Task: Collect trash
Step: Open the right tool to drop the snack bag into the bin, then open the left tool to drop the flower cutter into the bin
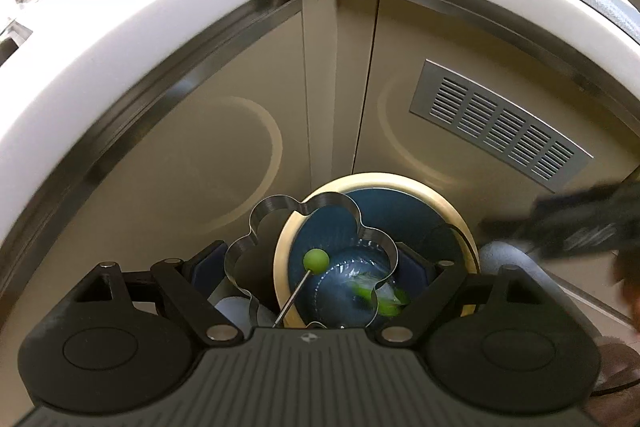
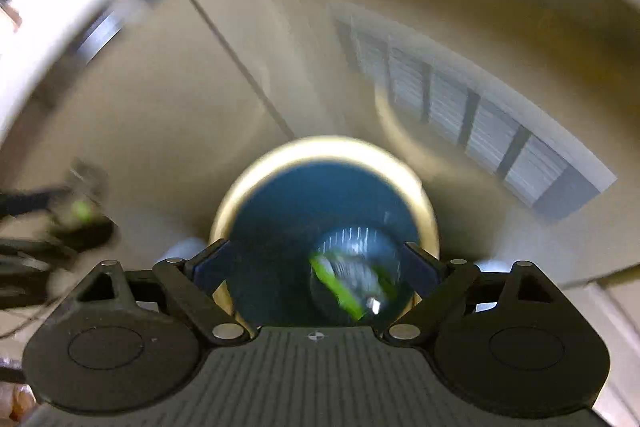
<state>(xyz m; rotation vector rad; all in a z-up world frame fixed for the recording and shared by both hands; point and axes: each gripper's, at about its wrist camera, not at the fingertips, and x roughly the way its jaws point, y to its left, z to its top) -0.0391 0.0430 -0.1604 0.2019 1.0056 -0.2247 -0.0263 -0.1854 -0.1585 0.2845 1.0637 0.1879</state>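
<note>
Kitchen corner, beige cabinet doors [image 1: 180,147] behind a blue-lined bin [image 1: 440,203].

Green-and-clear wrapper [image 2: 348,283] down at the bin's bottom, toward 5 o'clock; right tongs [image 2: 320,259] spread wide above it, gripping nothing. Left tongs [image 1: 312,263] seemingly clamped across a flower-shaped metal ring [image 1: 280,205], poised over the rim at 9 o'clock. Likely risks: ring dropping into the liner on any loosening, or clipping the rim and tipping the bin.

left gripper [image 1: 308,267] clamping, right gripper [image 2: 316,267] spread — empty
</note>
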